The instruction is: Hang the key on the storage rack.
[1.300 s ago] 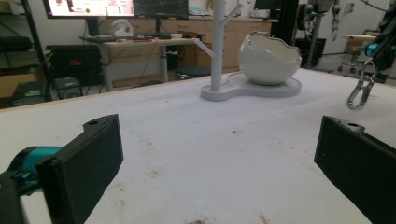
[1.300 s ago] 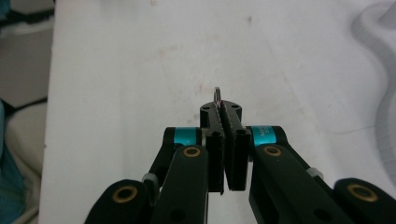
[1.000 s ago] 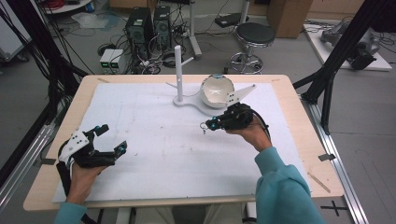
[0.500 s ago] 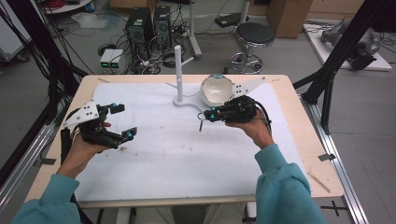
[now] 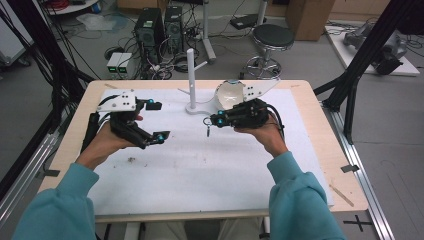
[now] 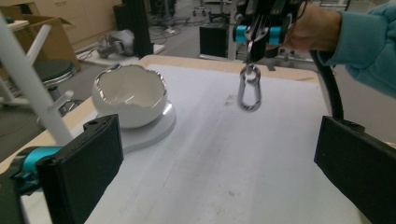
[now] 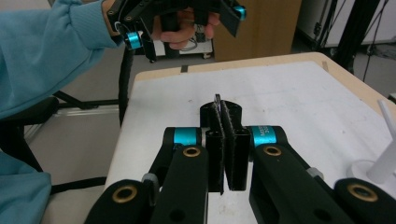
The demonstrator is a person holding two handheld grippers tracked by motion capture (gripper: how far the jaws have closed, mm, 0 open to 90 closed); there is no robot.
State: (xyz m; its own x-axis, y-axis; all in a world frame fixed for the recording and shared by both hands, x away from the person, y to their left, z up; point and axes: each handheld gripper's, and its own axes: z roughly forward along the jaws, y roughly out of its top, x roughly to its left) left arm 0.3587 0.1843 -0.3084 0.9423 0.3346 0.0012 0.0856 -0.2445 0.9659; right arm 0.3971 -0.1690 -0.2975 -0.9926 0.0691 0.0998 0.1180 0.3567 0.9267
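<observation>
On the left of the mat [image 5: 200, 170] I hold my left gripper [image 5: 156, 120] raised, jaws spread wide and empty, aimed across at the other hand. Its own view puts the carabiner [image 6: 249, 88] straight ahead, between the two black jaws but well apart from them. Further right stands the white post [image 5: 190, 75] on its base, with the white bowl [image 5: 229, 92] just beside it at the far edge. My right gripper [image 5: 214, 120] sits near the bowl, jaws pressed shut on the carabiner's ring, so the clip dangles free above the mat.

I judge the pick-up done; what remains looks like a handover to the left gripper or hanging the clip on the post, neither begun. Open mat lies between the grippers and toward me, so there is room to close in. Tight spots are the post's pegs and the bowl's rim behind the right hand.
</observation>
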